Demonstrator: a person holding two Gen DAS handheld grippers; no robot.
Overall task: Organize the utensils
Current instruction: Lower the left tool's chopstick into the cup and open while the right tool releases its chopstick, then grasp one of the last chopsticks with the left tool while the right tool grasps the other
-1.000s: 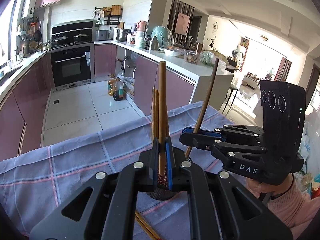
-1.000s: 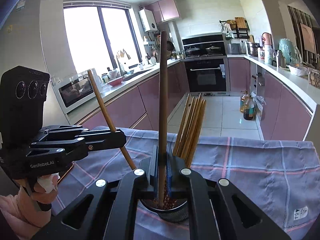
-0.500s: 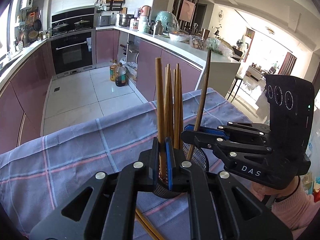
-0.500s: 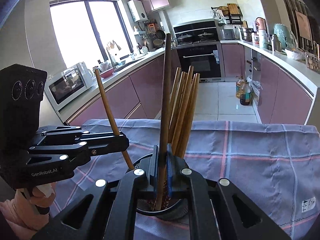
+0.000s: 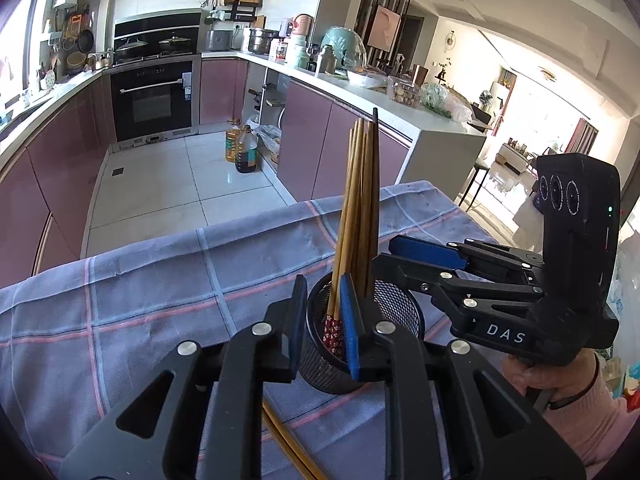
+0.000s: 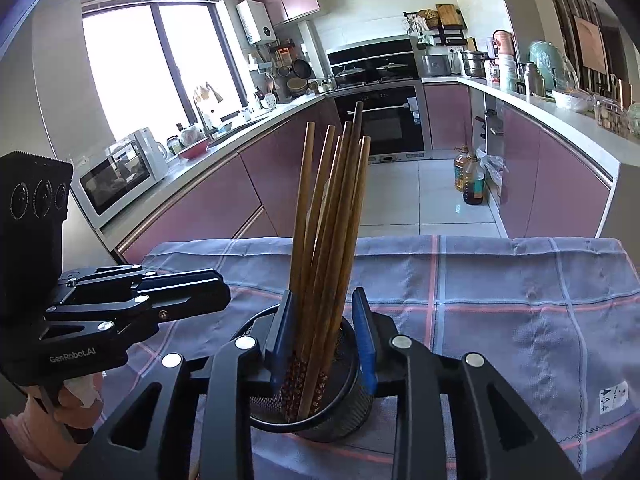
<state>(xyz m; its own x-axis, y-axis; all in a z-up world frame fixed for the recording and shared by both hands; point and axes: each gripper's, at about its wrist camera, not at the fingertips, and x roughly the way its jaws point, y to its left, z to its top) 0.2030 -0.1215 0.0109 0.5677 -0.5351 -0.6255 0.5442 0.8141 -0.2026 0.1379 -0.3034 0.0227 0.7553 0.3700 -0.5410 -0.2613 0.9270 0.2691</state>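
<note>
Wooden chopsticks (image 6: 328, 240) stand in the mesh holder (image 6: 352, 412); left gripper (image 5: 324, 332) and right gripper (image 6: 324, 344) have just parted, gripping nothing.

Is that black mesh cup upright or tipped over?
Upright: the mesh cup stands on the checked cloth, chopsticks standing inside.
</note>
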